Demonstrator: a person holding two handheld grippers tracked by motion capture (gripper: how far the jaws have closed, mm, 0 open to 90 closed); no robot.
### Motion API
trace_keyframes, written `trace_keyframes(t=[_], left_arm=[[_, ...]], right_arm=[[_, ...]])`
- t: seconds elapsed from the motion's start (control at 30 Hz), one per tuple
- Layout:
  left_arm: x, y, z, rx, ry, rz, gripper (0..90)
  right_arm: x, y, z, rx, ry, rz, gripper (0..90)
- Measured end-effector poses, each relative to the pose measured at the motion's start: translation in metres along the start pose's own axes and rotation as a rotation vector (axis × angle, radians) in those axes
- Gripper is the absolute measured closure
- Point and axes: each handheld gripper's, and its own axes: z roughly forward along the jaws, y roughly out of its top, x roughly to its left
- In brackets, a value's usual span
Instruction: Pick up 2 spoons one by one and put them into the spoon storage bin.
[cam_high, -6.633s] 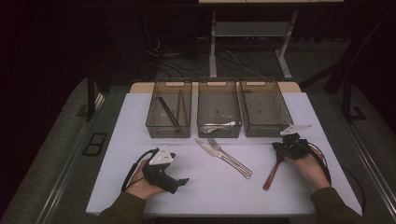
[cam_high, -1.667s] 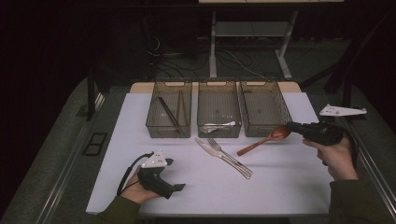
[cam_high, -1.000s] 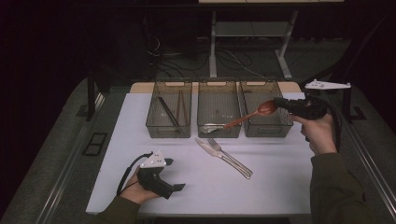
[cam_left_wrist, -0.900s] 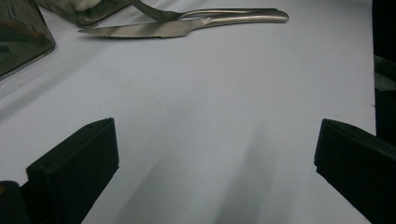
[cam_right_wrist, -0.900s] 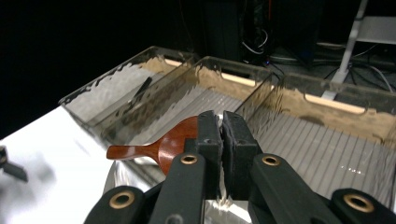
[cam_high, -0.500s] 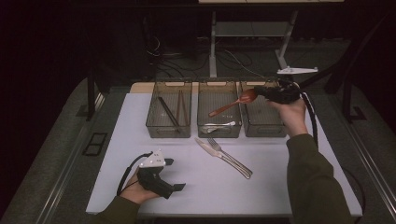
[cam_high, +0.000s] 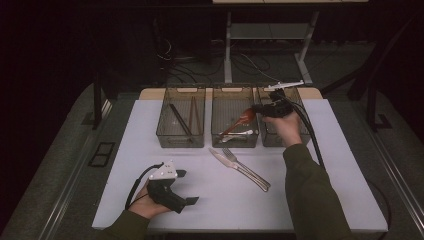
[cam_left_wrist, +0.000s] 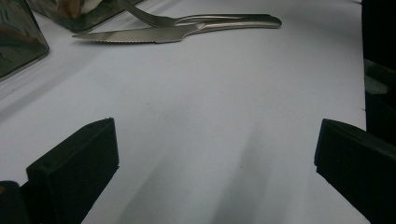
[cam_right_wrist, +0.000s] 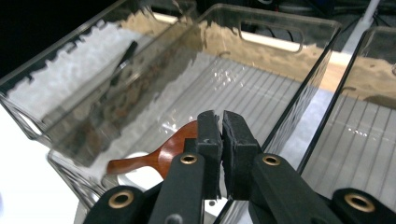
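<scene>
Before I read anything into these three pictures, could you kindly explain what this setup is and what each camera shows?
A person sits at a white table and holds a hand-operated two-jaw gripper in each hand; there is no robot arm. The high view looks down from above the person's side. Each of the other two pictures comes from a camera riding on a gripper, looking along its black jaws.

Three clear plastic bins stand in a row at the far side: the left bin holds dark sticks, the middle bin a white utensil. A metal knife and fork lie together on the table in front.

The left gripper rests open on the table. The right gripper is shut on a brown wooden spoon, held over the middle bin.
</scene>
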Motion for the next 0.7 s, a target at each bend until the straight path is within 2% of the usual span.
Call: trace_keyframes(t=[0.07,0.13,0.27,0.43,0.57,0.7], left_arm=[[0.000,0.000,0.000,0.000,0.000,0.002,0.0],[-0.001,0.000,0.000,-0.001,-0.001,0.002,0.0],[-0.001,0.000,0.000,0.001,-0.002,0.004,0.0],[-0.001,0.000,0.001,0.001,-0.004,-0.002,0.0],[-0.001,0.000,0.001,-0.002,-0.005,-0.003,0.0],[-0.001,0.000,0.001,0.001,-0.005,-0.001,0.0]], right_arm=[[0.001,-0.001,0.004,0.015,0.000,-0.003,84.4],[0.001,-0.002,0.007,0.025,-0.030,-0.028,73.5],[0.001,-0.001,0.007,0.008,-0.051,-0.028,57.8],[-0.002,0.001,0.000,-0.011,-0.075,-0.011,53.2],[-0.002,0.002,-0.005,-0.011,-0.063,-0.009,48.9],[0.002,0.000,-0.011,-0.014,-0.049,-0.037,44.2]])
